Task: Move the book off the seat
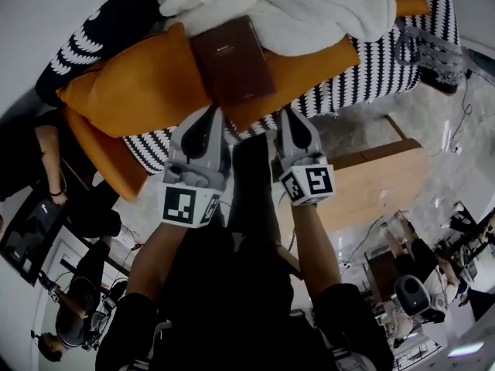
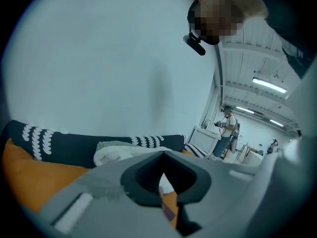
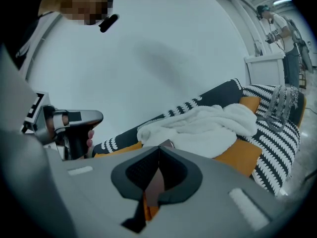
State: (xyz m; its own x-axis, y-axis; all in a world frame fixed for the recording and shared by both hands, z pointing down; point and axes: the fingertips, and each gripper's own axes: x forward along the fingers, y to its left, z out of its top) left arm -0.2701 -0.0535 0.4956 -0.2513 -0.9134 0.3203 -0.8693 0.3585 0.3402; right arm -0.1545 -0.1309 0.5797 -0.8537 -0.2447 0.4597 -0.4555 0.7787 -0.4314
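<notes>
A brown book [image 1: 232,60] lies flat on the orange seat cushion [image 1: 131,87] of a black-and-white patterned sofa [image 1: 387,60], its far end against a white blanket [image 1: 309,6]. My left gripper [image 1: 213,109] hovers just short of the book's near left corner, and its jaws are shut and empty. My right gripper [image 1: 288,111] hangs beside the book's near right corner, also shut with nothing held. In the left gripper view the left gripper [image 2: 163,152] shows closed pads with a sliver of the book [image 2: 168,210] below. The right gripper [image 3: 159,148] likewise points at the book [image 3: 155,182].
A low wooden table [image 1: 379,184] stands to the right of my legs. A grey fringed throw [image 1: 429,49] drapes the sofa's right end. A second orange cushion [image 1: 104,157] leans at the sofa's left. People stand in the room [image 2: 229,128], [image 1: 73,315].
</notes>
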